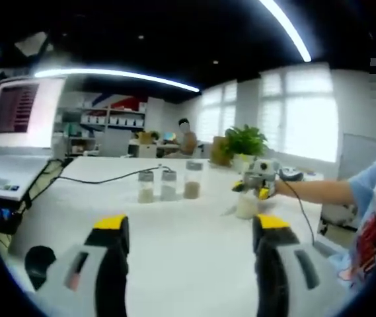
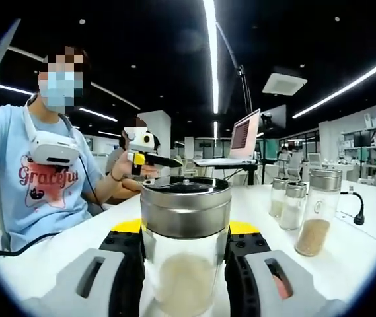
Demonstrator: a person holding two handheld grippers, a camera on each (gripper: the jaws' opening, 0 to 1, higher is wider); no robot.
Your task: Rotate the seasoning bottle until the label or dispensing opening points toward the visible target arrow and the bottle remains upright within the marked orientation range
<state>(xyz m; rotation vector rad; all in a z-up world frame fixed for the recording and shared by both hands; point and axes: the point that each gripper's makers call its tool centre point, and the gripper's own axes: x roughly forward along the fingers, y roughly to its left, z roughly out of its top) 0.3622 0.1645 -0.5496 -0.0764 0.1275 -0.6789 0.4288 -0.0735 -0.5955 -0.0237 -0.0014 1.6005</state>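
A glass seasoning bottle (image 2: 184, 198) with a steel lid and pale powder stands upright on the white table (image 2: 366, 251). My right gripper (image 2: 185, 232) is shut on it, one jaw on each side of the glass. In the left gripper view the same bottle (image 1: 246, 206) sits at mid right under the right gripper (image 1: 257, 179), held by an outstretched arm. My left gripper (image 1: 191, 223) is open above the near table with nothing between its jaws; in the right gripper view it (image 2: 141, 150) hovers in a person's hand behind the bottle.
Three more seasoning bottles (image 1: 168, 185) stand in a row mid-table, seen at right (image 2: 316, 211) in the right gripper view. A laptop (image 1: 22, 112) and a black cable (image 1: 102, 177) lie at the left end. A potted plant (image 1: 244, 142) stands behind. A person (image 2: 36, 178) sits close.
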